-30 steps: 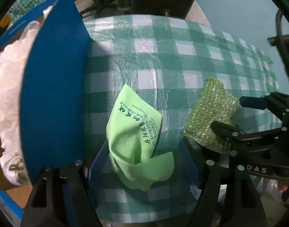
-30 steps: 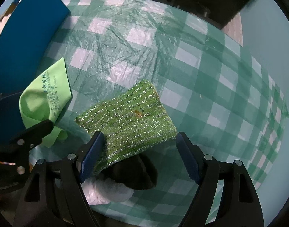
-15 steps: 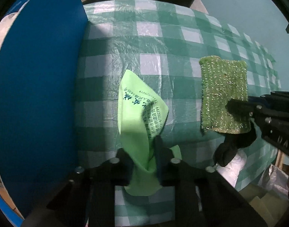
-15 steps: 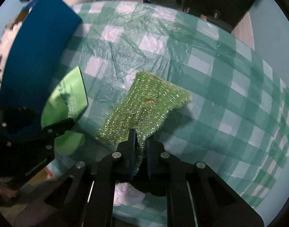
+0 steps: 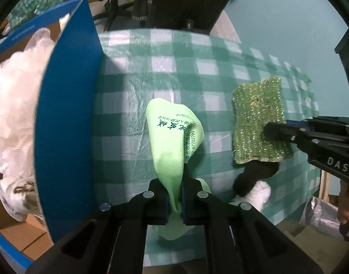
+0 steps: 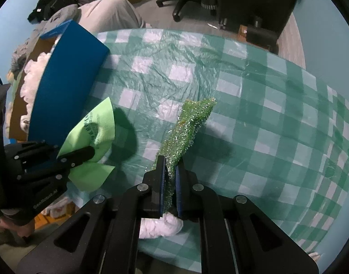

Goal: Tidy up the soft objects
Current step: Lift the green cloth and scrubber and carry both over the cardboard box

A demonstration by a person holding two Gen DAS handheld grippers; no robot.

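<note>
At far left a blue box (image 5: 67,118) holds white fluff. Beside it, the left gripper (image 5: 175,199) pinches the light green cloth (image 5: 172,150) clear of the checked tabletop (image 5: 174,68); limp, it droops, so an edge grip suits. Rightward, the right gripper (image 6: 169,183), level, clamps the stiffer sparkly scrub pad (image 6: 188,127).

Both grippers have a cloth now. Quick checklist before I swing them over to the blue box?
1. Left gripper shut on the light green cloth: ok.
2. Right gripper shut on the glittery green scrubber: ok.
3. Both cloths lifted off the checked tablecloth: ok.
4. Blue box open on top: ok.
5. Room among the white stuffing: cannot tell.
6. Black-and-white item below the scrubber, snagged or free: cannot tell.
</note>
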